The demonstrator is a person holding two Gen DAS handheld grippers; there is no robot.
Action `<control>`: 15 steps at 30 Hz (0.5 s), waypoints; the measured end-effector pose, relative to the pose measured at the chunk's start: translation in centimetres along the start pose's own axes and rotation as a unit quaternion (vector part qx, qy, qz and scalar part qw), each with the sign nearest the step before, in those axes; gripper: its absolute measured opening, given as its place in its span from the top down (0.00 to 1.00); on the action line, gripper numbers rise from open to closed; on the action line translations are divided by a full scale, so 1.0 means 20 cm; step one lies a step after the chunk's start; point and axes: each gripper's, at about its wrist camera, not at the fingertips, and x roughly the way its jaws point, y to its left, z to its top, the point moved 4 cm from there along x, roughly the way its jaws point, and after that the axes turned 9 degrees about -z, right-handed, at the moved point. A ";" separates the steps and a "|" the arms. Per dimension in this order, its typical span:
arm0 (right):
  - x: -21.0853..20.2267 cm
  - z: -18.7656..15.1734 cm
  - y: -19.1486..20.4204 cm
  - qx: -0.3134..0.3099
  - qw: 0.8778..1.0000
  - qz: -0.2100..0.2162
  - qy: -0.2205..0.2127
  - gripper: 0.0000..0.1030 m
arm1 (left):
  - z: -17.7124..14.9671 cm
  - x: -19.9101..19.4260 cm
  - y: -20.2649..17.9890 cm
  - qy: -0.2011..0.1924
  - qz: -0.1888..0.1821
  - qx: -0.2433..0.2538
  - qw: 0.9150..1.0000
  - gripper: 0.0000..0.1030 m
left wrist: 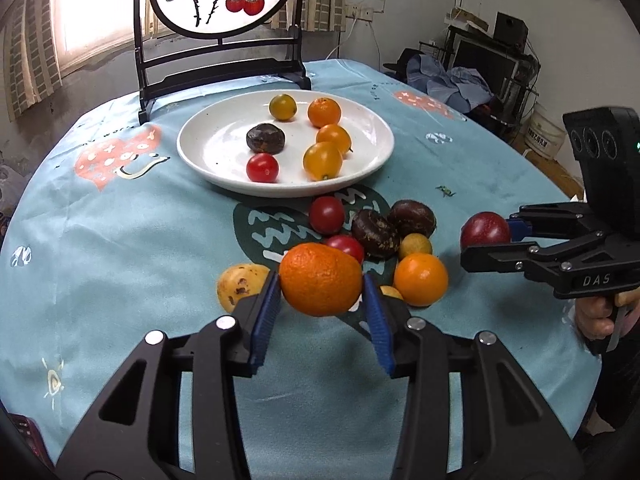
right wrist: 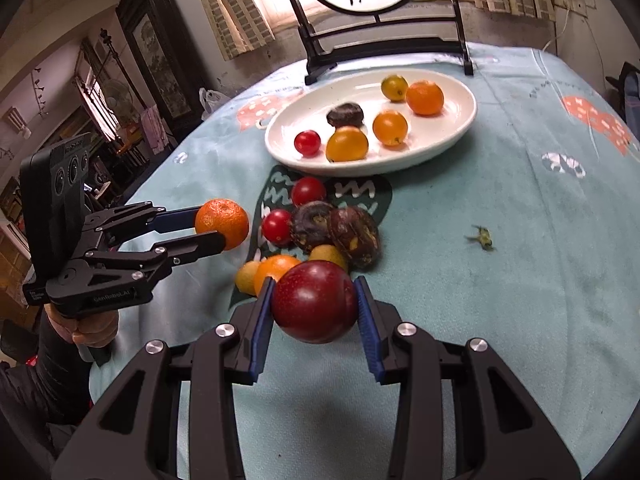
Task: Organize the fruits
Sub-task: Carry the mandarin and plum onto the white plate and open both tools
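Observation:
My left gripper is shut on an orange mandarin, held above the cloth in front of a loose pile of fruit. My right gripper is shut on a dark red plum. In the left wrist view the right gripper shows at the right edge with the plum. In the right wrist view the left gripper shows at the left with the mandarin. A white oval plate farther back holds several small fruits.
A pale blue patterned cloth covers the table. A black stand with a round painted panel rises behind the plate. A yellow spotted fruit lies left of the pile. A small green scrap lies on the cloth to the right.

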 end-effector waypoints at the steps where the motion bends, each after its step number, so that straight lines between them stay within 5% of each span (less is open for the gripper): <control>1: -0.01 0.01 0.00 -0.001 1.000 -0.004 -0.008 0.61 | 0.02 -0.02 0.01 -0.010 -0.004 -0.009 1.000 0.58; 8: 0.01 0.25 -0.06 0.052 0.996 -0.002 -0.077 0.61 | 0.28 -0.03 0.11 -0.074 0.006 -0.061 0.995 0.58; 15: 0.22 0.52 -0.22 0.088 0.991 -0.043 -0.089 0.61 | 0.50 0.20 0.28 -0.062 0.051 -0.101 0.992 0.58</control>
